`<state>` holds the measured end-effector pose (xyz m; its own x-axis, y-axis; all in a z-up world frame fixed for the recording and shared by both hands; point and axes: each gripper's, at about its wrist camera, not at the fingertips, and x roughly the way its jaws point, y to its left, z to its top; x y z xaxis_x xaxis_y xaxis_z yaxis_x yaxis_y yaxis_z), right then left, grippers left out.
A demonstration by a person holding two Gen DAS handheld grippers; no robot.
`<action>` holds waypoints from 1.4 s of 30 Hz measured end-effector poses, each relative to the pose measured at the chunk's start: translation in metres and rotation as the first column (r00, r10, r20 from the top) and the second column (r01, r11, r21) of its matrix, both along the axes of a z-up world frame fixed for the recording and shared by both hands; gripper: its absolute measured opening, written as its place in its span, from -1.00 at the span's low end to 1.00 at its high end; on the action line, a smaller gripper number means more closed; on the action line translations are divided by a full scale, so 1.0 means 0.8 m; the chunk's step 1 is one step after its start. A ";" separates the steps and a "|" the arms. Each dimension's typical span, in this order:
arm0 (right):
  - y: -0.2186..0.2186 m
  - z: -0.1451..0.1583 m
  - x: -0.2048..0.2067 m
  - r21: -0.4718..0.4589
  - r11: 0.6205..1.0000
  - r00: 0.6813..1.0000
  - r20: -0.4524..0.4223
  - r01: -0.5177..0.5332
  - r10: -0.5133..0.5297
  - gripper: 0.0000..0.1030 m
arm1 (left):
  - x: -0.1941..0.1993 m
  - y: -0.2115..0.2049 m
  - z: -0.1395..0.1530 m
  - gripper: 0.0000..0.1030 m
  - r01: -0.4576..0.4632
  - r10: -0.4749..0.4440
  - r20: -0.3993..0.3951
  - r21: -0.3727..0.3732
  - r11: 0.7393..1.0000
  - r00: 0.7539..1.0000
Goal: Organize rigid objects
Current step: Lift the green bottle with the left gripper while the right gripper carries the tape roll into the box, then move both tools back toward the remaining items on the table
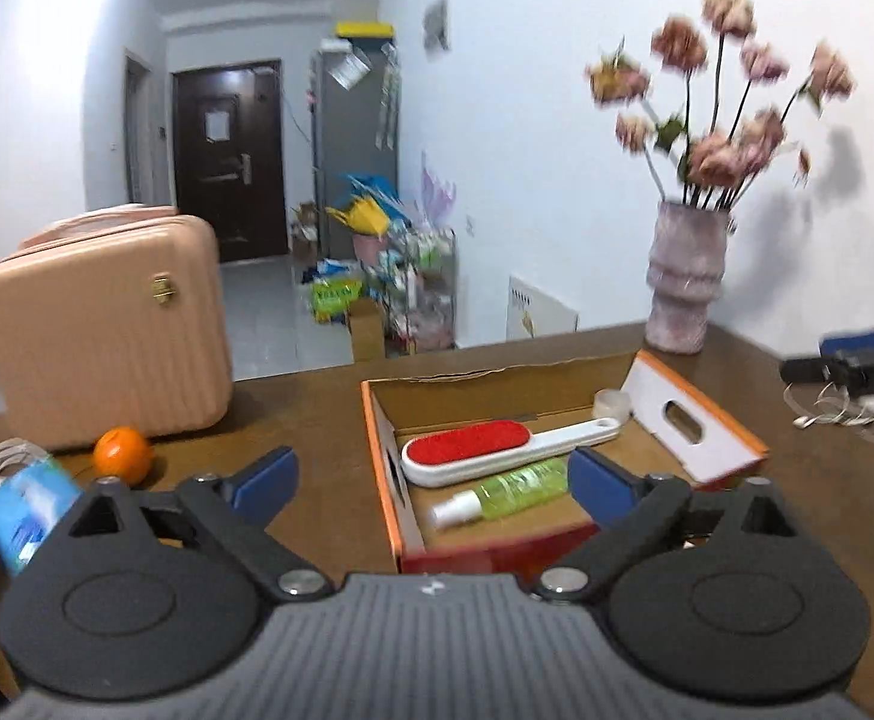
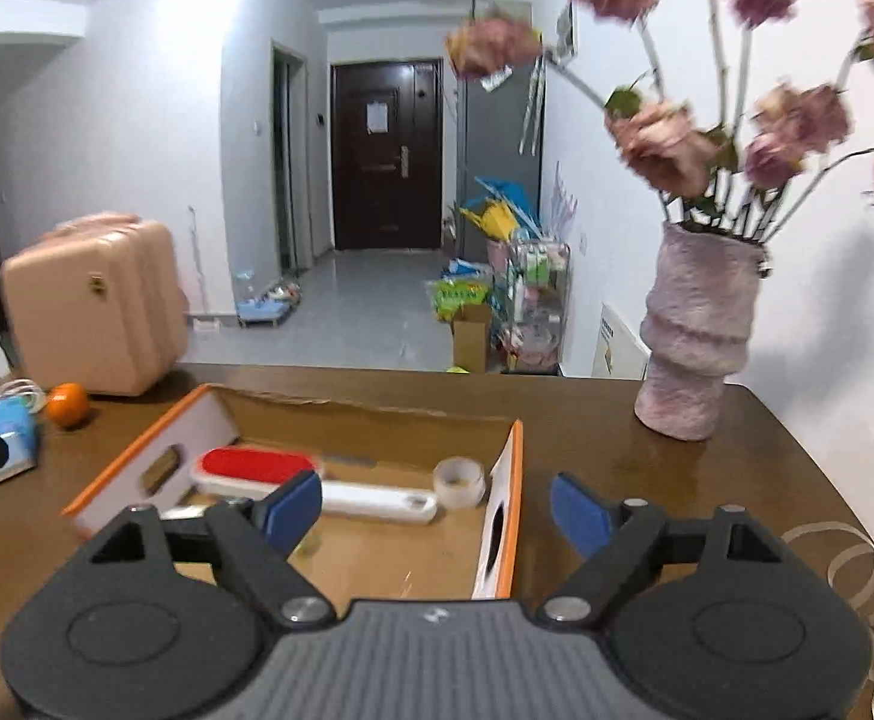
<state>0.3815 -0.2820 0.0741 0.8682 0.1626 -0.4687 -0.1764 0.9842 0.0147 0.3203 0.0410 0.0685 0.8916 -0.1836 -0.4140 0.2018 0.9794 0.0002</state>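
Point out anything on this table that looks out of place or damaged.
The orange sits loose on the table beside the pink case, outside the cardboard box holding the lint brush, spray bottle and tape roll. The box's far edge looks ragged.

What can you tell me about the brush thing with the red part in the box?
The lint brush has a white plastic body, a fuzzy red oval pad and a long white handle with a hole near its end. It lies flat on the floor of the open cardboard box, red side up. Its handle end reaches a clear tape roll, and a green spray bottle lies alongside it. No fingers touch it.
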 end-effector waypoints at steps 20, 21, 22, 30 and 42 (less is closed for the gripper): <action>0.039 -0.118 -0.378 0.153 0.987 0.992 0.122 -0.059 0.040 0.67 | -0.326 -0.050 -0.096 1.00 -0.086 0.086 0.036 0.007 0.996 0.996; 0.042 -0.120 -0.383 0.139 0.989 0.992 0.119 -0.055 0.039 0.67 | -0.328 -0.050 -0.097 1.00 -0.084 0.084 0.034 0.000 0.996 0.996; 0.042 -0.120 -0.387 0.137 0.989 0.992 0.120 -0.050 0.034 0.67 | -0.328 -0.050 -0.098 1.00 -0.080 0.080 0.029 -0.009 0.997 0.996; 0.043 -0.120 -0.379 0.122 0.991 0.993 0.114 -0.049 0.036 0.61 | -0.284 -0.045 -0.110 1.00 -0.112 0.111 -0.022 -0.036 0.993 0.994; 0.033 -0.152 -0.214 0.051 0.998 0.998 -0.065 0.023 -0.019 0.32 | -0.100 -0.028 -0.141 0.96 -0.168 0.168 -0.127 0.008 0.986 0.978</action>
<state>0.2103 -0.2553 -0.0473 0.8402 0.1702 -0.5148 -0.1527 0.9853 0.0766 0.2401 0.0189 -0.0441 0.8502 -0.0368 -0.5252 0.0324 0.9993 -0.0176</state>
